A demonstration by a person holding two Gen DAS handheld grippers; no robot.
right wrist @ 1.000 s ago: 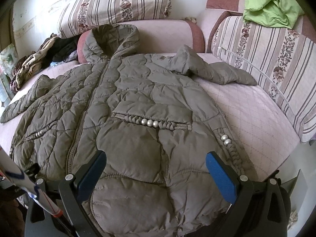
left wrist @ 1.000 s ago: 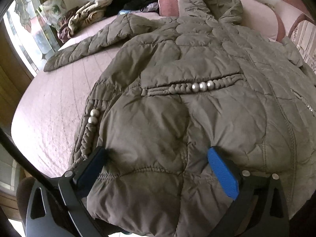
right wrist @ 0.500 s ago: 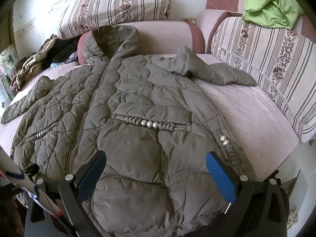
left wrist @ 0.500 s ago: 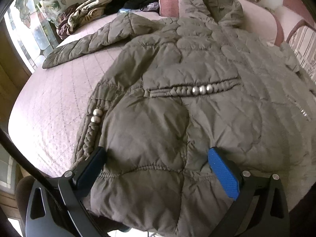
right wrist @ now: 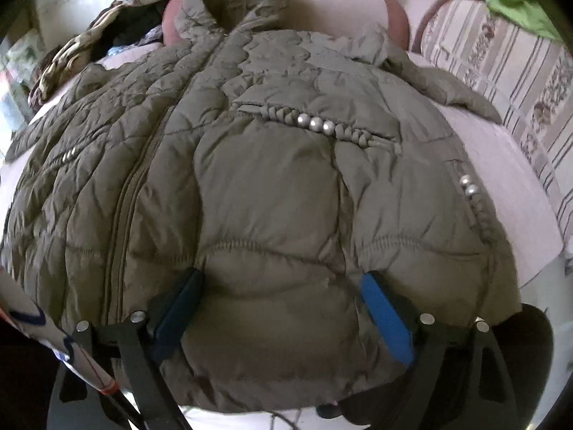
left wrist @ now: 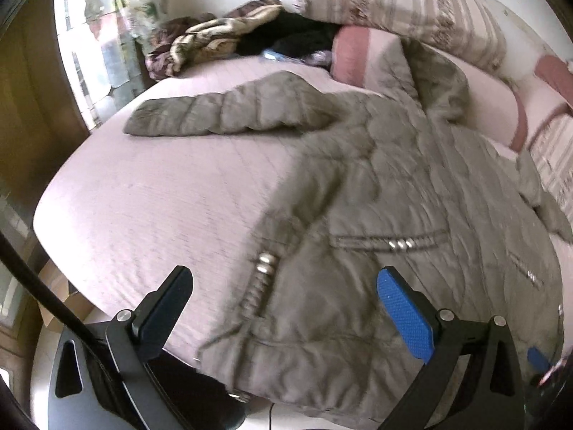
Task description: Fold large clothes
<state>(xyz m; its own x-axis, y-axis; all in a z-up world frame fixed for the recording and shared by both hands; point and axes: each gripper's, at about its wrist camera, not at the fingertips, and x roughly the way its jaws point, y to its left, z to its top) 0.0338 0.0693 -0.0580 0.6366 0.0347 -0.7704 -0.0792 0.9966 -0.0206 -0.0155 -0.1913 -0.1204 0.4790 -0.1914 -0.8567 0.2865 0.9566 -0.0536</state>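
A large olive quilted jacket (left wrist: 386, 193) lies face up and spread out on a pink bed, hood toward the cushions; it also fills the right wrist view (right wrist: 272, 193). Its left sleeve (left wrist: 222, 114) stretches out flat over the bedspread. My left gripper (left wrist: 283, 304) is open above the jacket's lower left corner, by the braided side trim with silver beads (left wrist: 266, 263). My right gripper (right wrist: 283, 308) is open, its fingers (right wrist: 385, 319) straddling the padded hem near the lower right.
The pink bedspread (left wrist: 154, 200) lies bare left of the jacket. A pile of other clothes (left wrist: 229, 39) sits at the far left corner. Striped cushions (right wrist: 501, 64) line the back and right side, with a green garment (right wrist: 519, 3) on top. The bed edge (left wrist: 71, 272) is near.
My left gripper has swung left and back, so the jacket's left edge and sleeve now show. My right gripper has moved forward and down onto the hem.
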